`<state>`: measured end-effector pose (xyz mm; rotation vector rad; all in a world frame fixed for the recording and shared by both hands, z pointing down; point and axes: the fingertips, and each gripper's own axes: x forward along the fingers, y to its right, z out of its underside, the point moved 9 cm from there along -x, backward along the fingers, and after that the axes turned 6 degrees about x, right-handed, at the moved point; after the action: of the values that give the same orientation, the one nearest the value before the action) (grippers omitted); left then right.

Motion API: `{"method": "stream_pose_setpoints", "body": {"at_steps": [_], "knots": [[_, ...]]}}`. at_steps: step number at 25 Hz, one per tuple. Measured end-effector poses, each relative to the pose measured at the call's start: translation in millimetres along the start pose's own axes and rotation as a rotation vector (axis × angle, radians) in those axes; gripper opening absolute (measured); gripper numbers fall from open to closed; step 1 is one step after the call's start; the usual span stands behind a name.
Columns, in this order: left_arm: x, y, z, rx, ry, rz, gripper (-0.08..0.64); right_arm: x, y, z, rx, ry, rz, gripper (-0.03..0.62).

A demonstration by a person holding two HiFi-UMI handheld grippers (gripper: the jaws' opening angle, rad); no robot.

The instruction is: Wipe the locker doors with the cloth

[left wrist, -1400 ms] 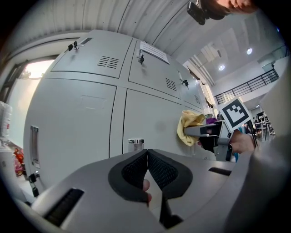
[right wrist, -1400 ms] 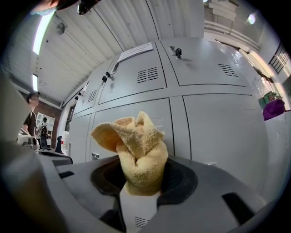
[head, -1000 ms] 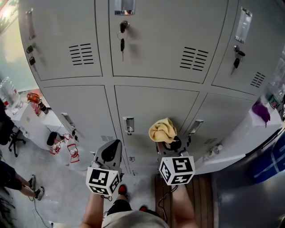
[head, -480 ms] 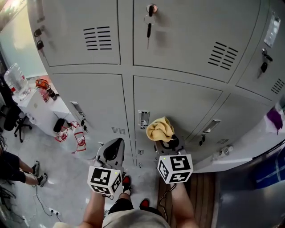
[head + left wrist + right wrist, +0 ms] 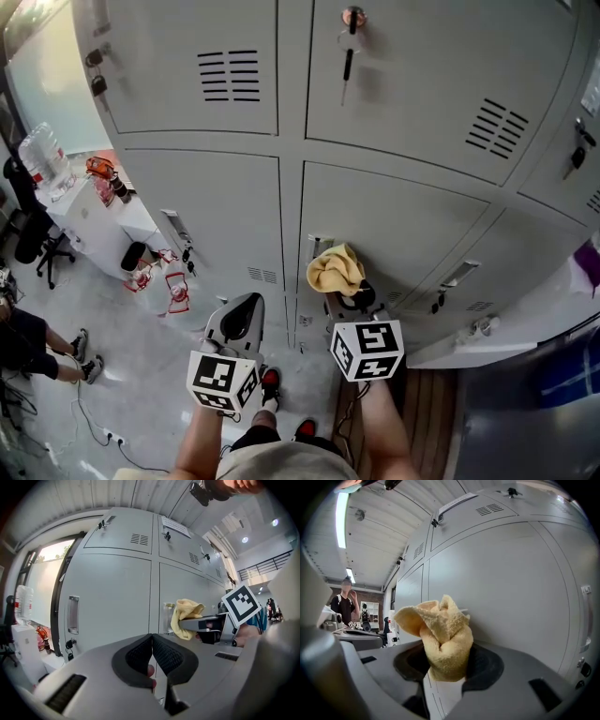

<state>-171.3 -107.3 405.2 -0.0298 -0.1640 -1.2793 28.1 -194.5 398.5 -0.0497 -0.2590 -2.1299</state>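
1. Cloth [image 5: 440,634] is bunched into a wad between the jaws of the right gripper [image 5: 447,663]. The jaws are clamped on its lower folds, and the rest stands free ahead of them.
2. It looks like soft terry, so I judge it light and limp, likely to flatten under pressure. A low pinch like this one leaves loose fabric forward to meet the metal. A shallow hold could let it drag out while rubbing.
3. Left gripper [image 5: 152,651] has its jaws pressed together with nothing between them. It is held low, beside the right one.
4. Locker doors [image 5: 394,220] stand just beyond the cloth, which is close to the lower middle door. No touch is evident.
5. The doors look smooth, hard and painted. The handle [image 5: 319,246], vents [image 5: 228,75] and hanging key [image 5: 349,56] stick out and may snag soft fabric.
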Motion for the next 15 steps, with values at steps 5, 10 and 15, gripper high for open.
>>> {"method": "stream_pose_setpoints", "body": {"at_steps": [5,10,15], "knots": [[-1.5,-5.6,-0.4,0.002,-0.001,-0.015,0.023,9.3,0.1,1.4,0.009,-0.004,-0.004,0.183],[-1.0,-7.3,0.8,0.002,-0.005,-0.02,0.023,11.0,-0.4,2.0,0.008,0.002,-0.006,0.183],[-0.4,-3.7,0.8,0.006,-0.008,-0.011,0.023,10.1,0.2,2.2,0.013,-0.001,-0.006,0.183]]}}
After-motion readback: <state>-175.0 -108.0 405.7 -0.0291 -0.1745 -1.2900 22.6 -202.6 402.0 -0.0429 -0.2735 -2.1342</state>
